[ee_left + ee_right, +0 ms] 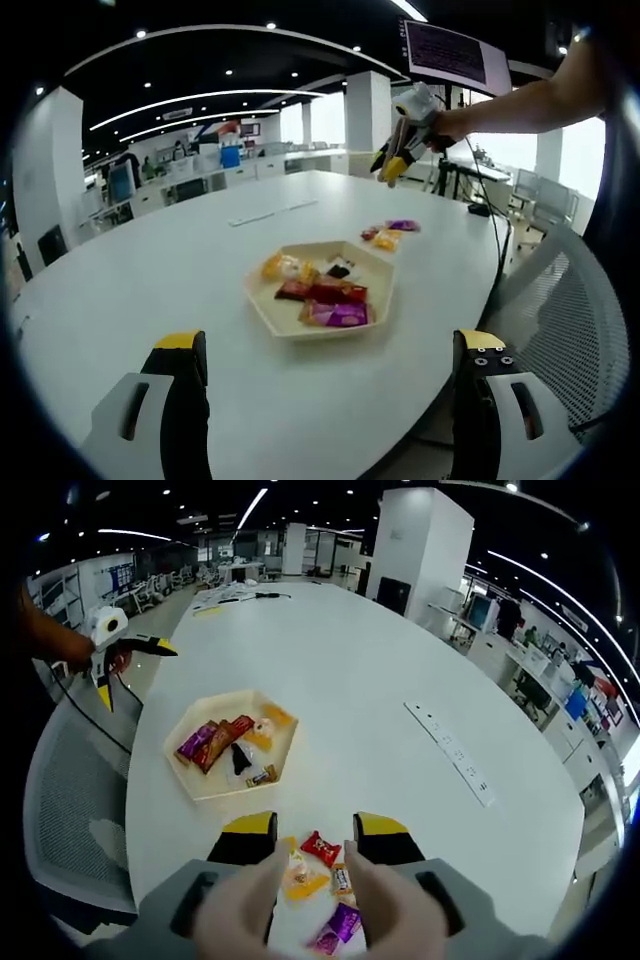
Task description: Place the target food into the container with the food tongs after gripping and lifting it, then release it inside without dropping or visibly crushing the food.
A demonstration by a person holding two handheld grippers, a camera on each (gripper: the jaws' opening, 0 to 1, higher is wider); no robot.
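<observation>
Right gripper [314, 840] open, empty, above loose candies [322, 848]: pre-grasp; next, close gently, carry to tray [196, 779]. Left gripper [327, 365] open, empty.

Tray [385, 300] near the bench [150, 290] edge with wrapped snacks [335, 300] inside it, loose snacks [320, 875] on the bench just beyond the tray, right tool [314, 842] above those loose snacks, power strip [450, 752] farther in, mesh chair [570, 320] beside the bench

White table [150, 290] | mesh chair [560, 310] just beside table edge | power strip [450, 752] on table | pillar [420, 550] beyond table
</observation>
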